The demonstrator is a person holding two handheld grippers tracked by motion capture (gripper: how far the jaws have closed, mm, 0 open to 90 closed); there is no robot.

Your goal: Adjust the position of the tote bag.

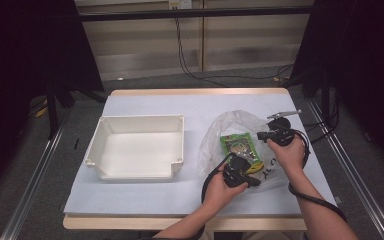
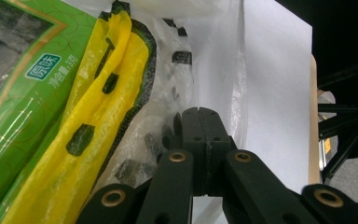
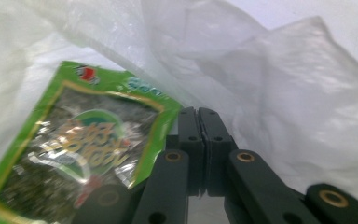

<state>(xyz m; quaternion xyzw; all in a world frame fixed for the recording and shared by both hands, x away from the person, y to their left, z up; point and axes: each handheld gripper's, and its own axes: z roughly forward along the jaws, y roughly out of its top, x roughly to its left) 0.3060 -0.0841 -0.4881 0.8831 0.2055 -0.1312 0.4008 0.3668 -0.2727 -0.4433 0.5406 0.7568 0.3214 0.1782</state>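
Currently both claws are pinching the clear plastic bag (image 1: 230,125) on the worktop (image 1: 145,200), left claw (image 2: 204,122) and right claw (image 3: 199,122) each clamped on film, green seaweed packet (image 1: 238,145) sitting inside, white bin (image 1: 137,147) waiting empty, so unpacking looks unfinished.

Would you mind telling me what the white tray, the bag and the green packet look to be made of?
The white tray: likely moulded plastic, matte, with rounded corners and one-piece walls. The bag: thin translucent plastic film, crinkled and glossy. The green packet: probably printed plastic film or foil laminate, as it glints and wrinkles.
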